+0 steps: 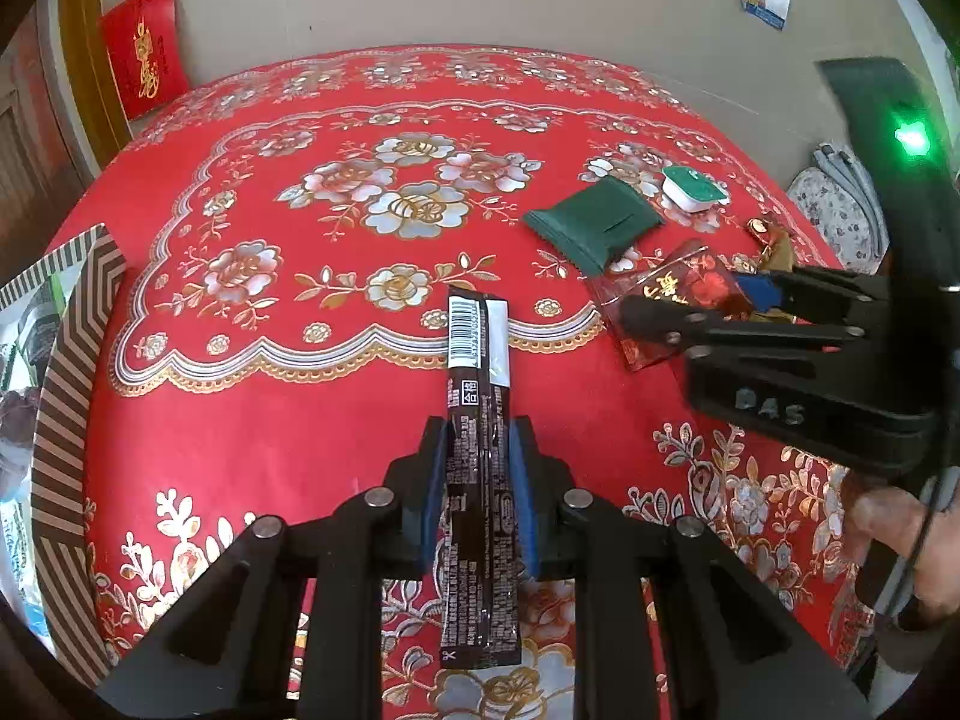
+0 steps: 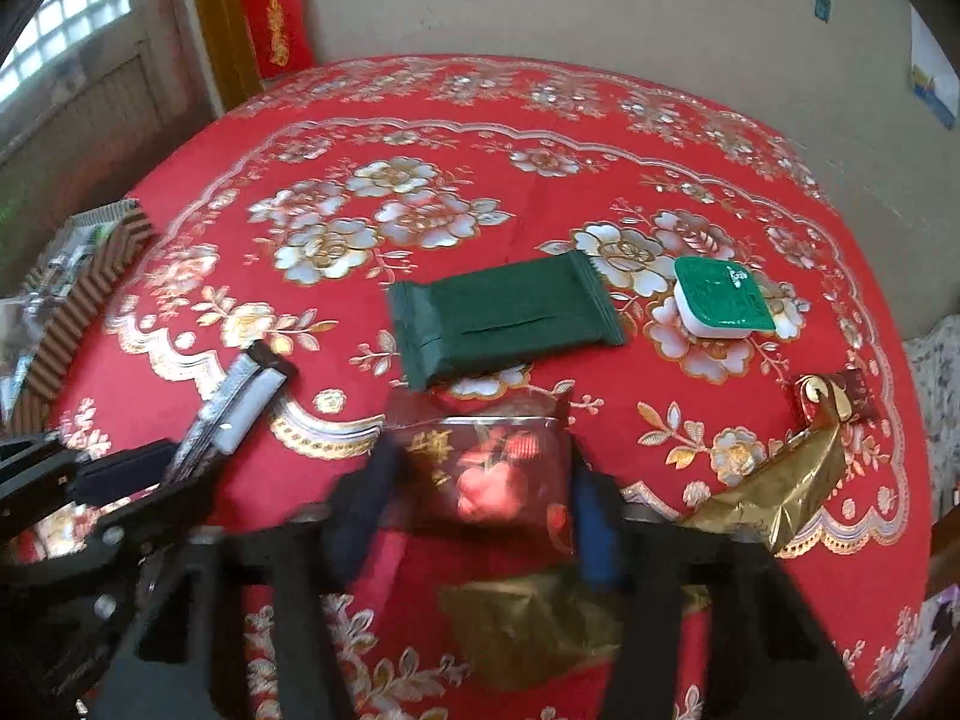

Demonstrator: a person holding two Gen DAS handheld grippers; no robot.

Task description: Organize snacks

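Left gripper (image 1: 478, 468): is clamping a long dark snack bar (image 1: 477, 420) between its blue pads, the bar sticking out forward over the worktop (image 1: 300, 408), barcode end away from the camera.
Right gripper (image 2: 480, 498): is straddling a red transparent packet (image 2: 492, 468), one pad on each side; the view is blurred, so whether the pads are pressing on it cannot be told.
Red packet: is lying on the red flowered cloth near the front edge, just in front of a dark green pouch (image 2: 504, 318).
Green pouch: is lying flat mid-worktop, beside a small white cup with a green lid (image 2: 720, 300).
Gold wrapper (image 2: 780, 486): is lying crumpled to the right of the red packet.
Striped box (image 1: 72, 390): is sitting at the worktop's left edge.
Person: a hand (image 1: 900, 540) is gripping the right gripper's handle.
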